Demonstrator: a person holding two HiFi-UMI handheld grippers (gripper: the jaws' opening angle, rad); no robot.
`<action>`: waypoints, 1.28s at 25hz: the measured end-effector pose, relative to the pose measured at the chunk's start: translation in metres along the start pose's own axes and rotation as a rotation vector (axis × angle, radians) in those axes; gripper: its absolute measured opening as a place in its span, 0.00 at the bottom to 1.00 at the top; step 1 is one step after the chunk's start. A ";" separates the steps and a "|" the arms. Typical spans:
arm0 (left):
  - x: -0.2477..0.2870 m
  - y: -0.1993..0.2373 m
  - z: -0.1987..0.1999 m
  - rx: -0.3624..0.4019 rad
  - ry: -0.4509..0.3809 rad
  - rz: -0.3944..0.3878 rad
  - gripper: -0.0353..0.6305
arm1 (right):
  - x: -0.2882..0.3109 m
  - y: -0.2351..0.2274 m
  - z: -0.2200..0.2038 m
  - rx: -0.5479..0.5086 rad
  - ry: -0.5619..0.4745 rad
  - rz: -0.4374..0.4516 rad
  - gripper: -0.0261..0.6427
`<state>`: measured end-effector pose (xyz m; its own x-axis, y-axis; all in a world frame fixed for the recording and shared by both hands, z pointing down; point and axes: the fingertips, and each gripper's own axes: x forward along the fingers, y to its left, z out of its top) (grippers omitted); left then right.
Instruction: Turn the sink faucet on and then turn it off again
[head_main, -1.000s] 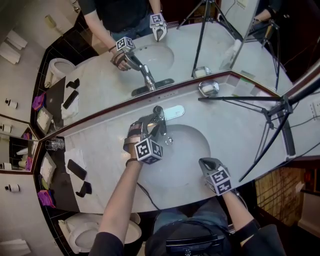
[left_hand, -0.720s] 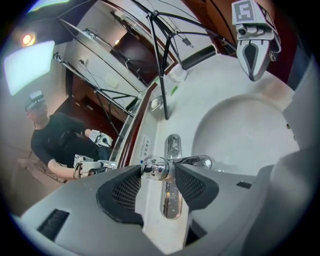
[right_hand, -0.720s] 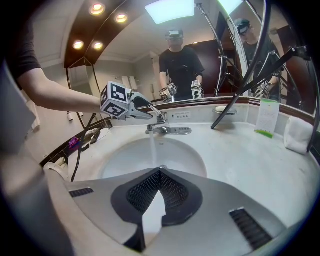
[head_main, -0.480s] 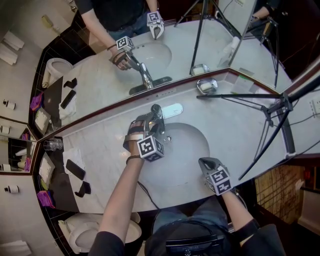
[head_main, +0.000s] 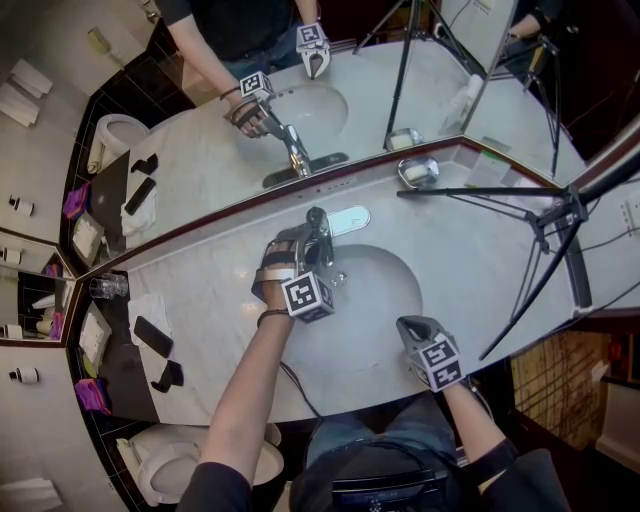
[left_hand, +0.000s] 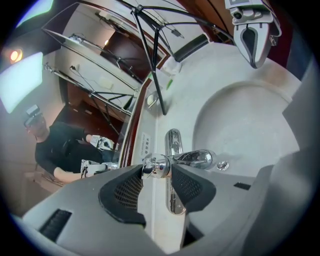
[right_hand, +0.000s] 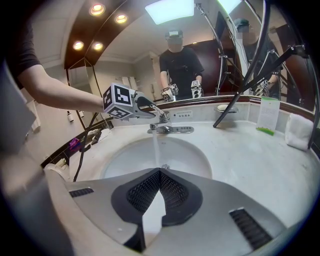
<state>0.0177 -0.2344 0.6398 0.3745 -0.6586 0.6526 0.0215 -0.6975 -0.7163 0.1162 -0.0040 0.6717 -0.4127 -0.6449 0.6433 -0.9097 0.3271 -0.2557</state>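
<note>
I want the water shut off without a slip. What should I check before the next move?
1. Water running: ok; a stream falls from the faucet into the sink basin.
2. Grip on the faucet handle: ok; the left gripper has just been closing its jaws, with the handle's end pressed between them.
3. Right gripper out of the way: ok; shut, empty, at the front of the counter.
4. Tripod apart from the faucet: ok.
5. Which way the handle turns off: cannot tell.

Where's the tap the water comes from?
In the head view the tap stands mid-picture at the back rim of the sink, by the mirror. The left gripper, jaws just closing, holds its handle.
</note>
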 end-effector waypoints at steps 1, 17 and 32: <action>0.000 0.000 0.000 0.000 0.002 0.004 0.29 | 0.000 0.000 -0.001 0.000 0.001 0.000 0.07; -0.001 0.000 -0.001 0.010 0.009 0.078 0.29 | -0.002 -0.001 -0.003 0.003 0.005 -0.002 0.07; -0.002 -0.034 -0.012 0.024 0.038 0.122 0.22 | -0.006 0.001 -0.002 -0.009 0.003 -0.004 0.07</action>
<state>0.0050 -0.2126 0.6655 0.3404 -0.7489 0.5686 0.0000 -0.6047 -0.7965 0.1176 0.0017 0.6682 -0.4086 -0.6444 0.6464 -0.9111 0.3304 -0.2465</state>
